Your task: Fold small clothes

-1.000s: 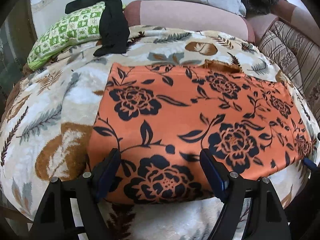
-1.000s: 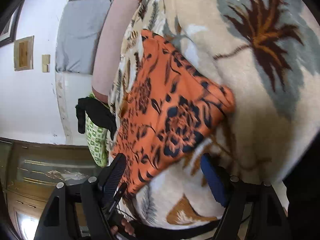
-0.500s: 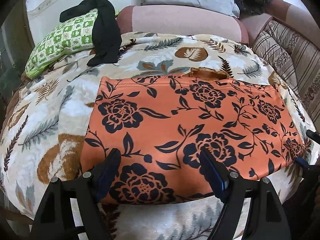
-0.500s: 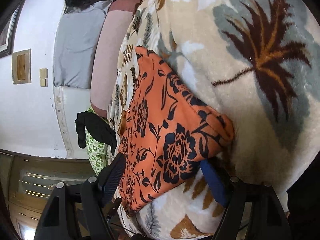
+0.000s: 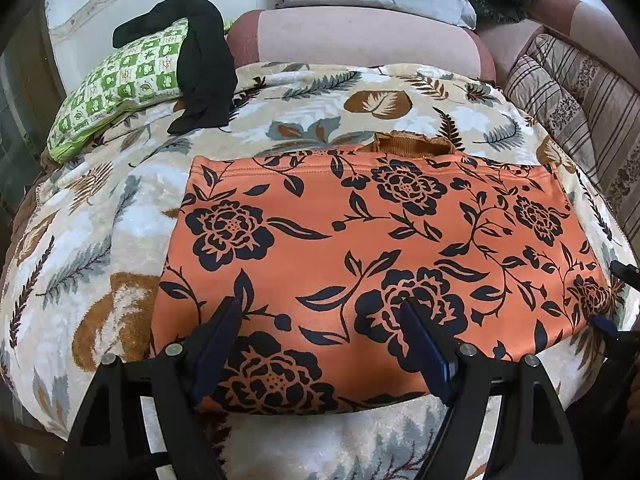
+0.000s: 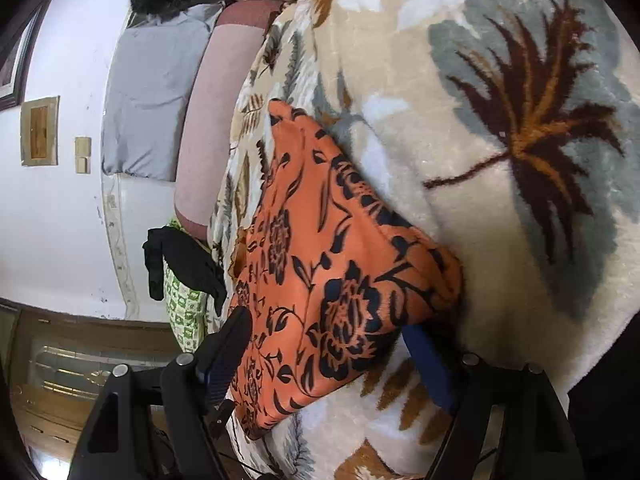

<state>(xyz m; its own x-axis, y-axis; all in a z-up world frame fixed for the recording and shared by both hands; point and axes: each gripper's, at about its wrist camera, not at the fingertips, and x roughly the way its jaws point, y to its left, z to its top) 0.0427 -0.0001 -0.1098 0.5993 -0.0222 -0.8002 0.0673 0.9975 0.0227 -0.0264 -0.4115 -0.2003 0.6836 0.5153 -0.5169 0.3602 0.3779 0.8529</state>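
Left wrist view shows the left gripper (image 5: 320,332) spread wide, holding nothing, above the near edge of the orange floral garment (image 5: 372,256) lying flat on the leaf-patterned blanket (image 5: 92,240). Right gripper (image 6: 332,344) likewise gapes empty at the garment's corner.

Open blanket (image 5: 100,216) left of the orange garment (image 5: 360,248); farther back, blocked by green pillow (image 5: 120,84), black cloth (image 5: 204,64), pink bolster (image 5: 360,40); striped cushions (image 5: 580,92) at right.

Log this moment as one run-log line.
orange floral garment: flat on leaf-print blanket | left gripper: open at near hem | right gripper: open at corner
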